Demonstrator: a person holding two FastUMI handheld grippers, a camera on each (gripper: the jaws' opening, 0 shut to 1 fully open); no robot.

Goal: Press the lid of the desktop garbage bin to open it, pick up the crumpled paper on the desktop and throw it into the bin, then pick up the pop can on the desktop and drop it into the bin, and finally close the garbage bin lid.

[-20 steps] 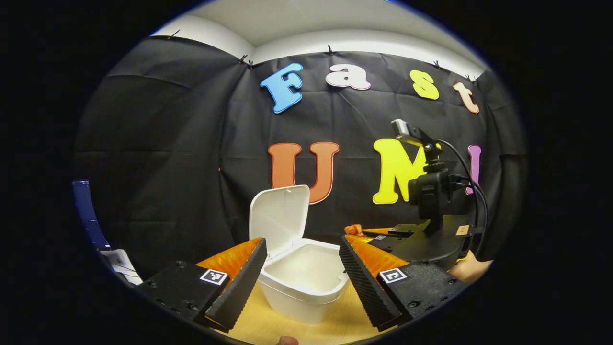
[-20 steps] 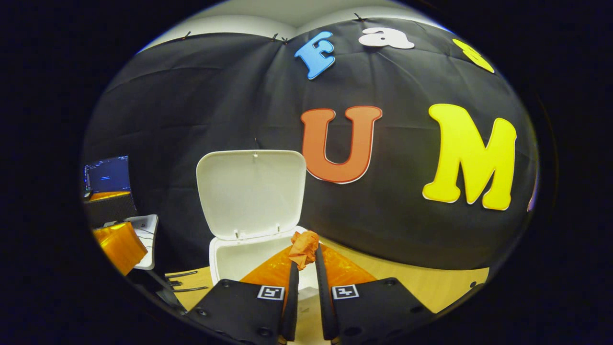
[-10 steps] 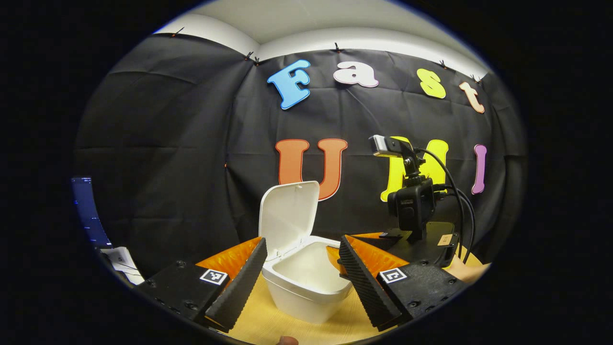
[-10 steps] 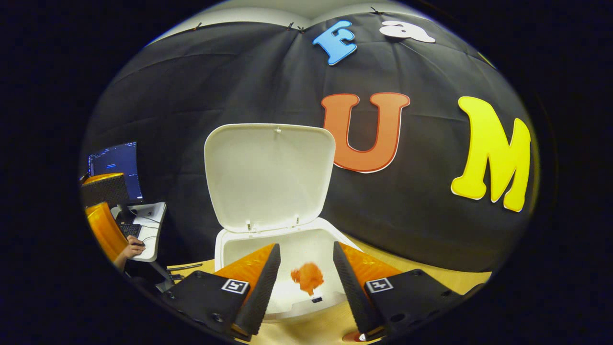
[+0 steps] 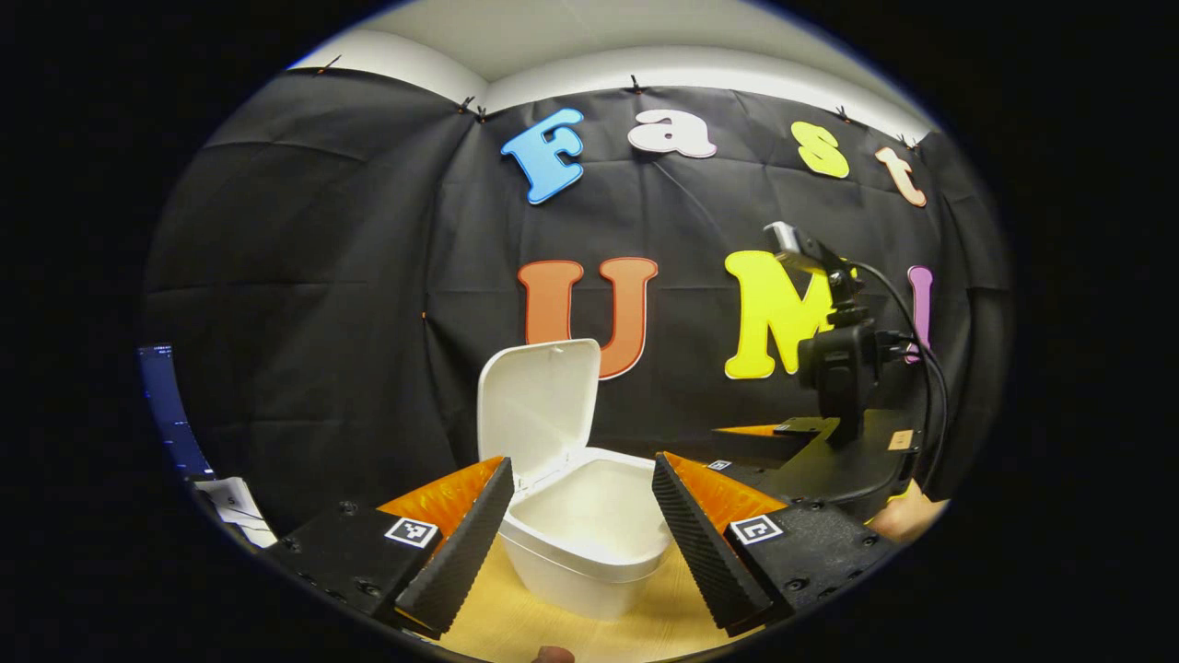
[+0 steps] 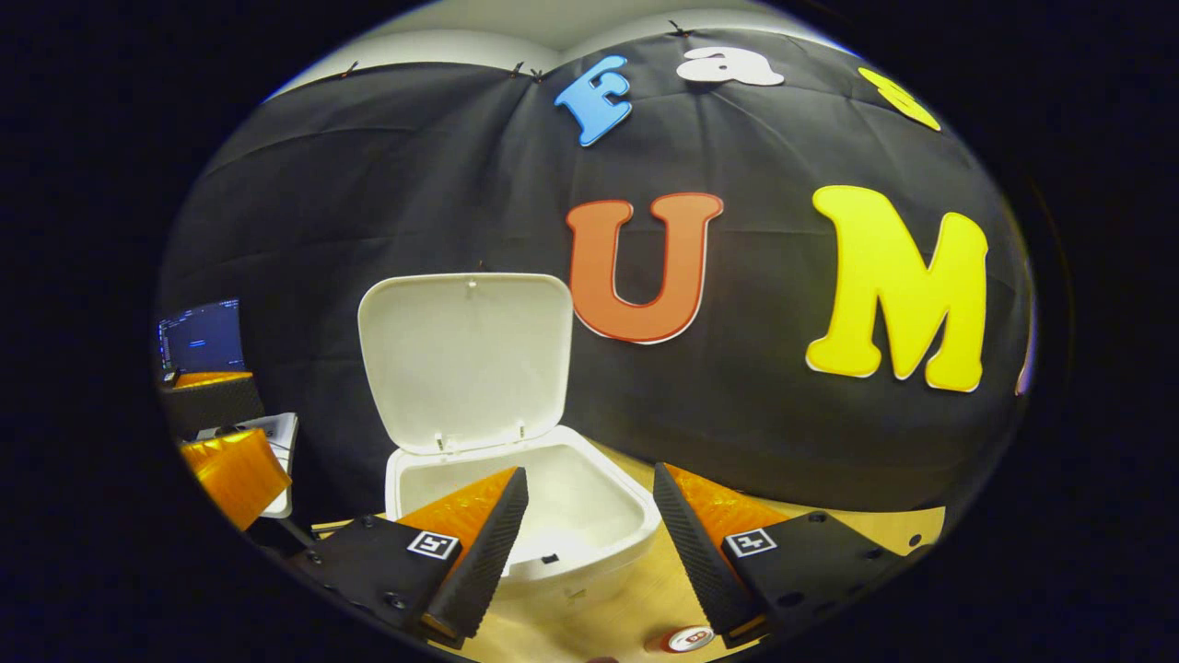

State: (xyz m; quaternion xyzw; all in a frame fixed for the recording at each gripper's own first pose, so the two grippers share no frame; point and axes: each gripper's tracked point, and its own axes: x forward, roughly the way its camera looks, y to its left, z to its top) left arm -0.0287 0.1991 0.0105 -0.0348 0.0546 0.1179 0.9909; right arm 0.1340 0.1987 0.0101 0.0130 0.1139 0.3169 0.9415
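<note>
L tool point(image 5: 582, 539) is spread wide, nothing betw its fingers, hovering low over the wooden counter point(image 5: 645, 626). Straight ahead of it sits the white bin point(image 5: 585, 552), lid point(image 5: 537, 405) tipped up and back toward the black cloth wall, so the bin mouth is open. Bin interior looks plain white from this side; can't tell if the paper is inside. To the R of the bin, the other tool point(image 5: 737, 460) shows farther off w/ its camera block point(image 5: 840, 368) and cables on top, a hand point(image 5: 907, 520) gripping it at the edge.

R tool point(image 6: 585, 543) also wide apart and empty, fingers framing the bin point(image 6: 589, 552) from just in front. Lid point(image 6: 465, 359) stands near upright on its hinges. A small dark speck lies on the bin floor. At the very bottom, just beside the R finger, the top of the pop can point(image 6: 686, 638) peeks up from the counter point(image 6: 645, 589), apart from the bin. Far L: a lit screen point(image 6: 203, 333), a small white side table point(image 6: 276, 437), and part of the L tool point(image 6: 235, 470).
</note>
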